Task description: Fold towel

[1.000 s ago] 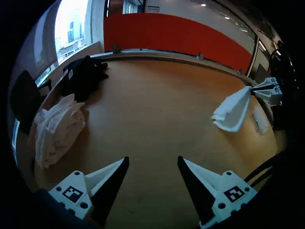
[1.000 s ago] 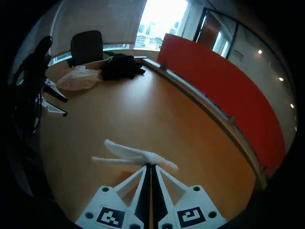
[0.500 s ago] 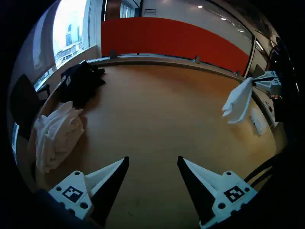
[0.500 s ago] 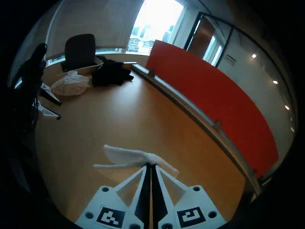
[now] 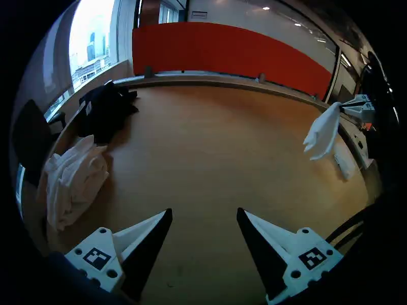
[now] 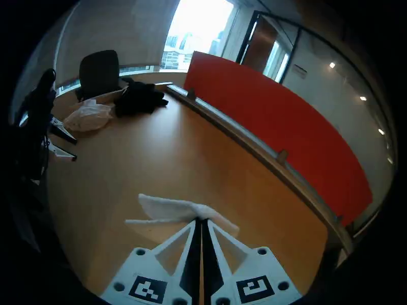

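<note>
- Right gripper (image 6: pixel 202 222) is pinched tight on a white towel (image 6: pixel 173 208), which dangles above the table (image 6: pixel 152 152) at its right end.
- Left gripper (image 5: pixel 203 210) gapes wide over the near table edge.

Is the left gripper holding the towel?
No, the left gripper is open with nothing between its fingers, while the white towel hangs from the right gripper.

Each view looks low across the shared table (image 5: pixel 203 142).
</note>
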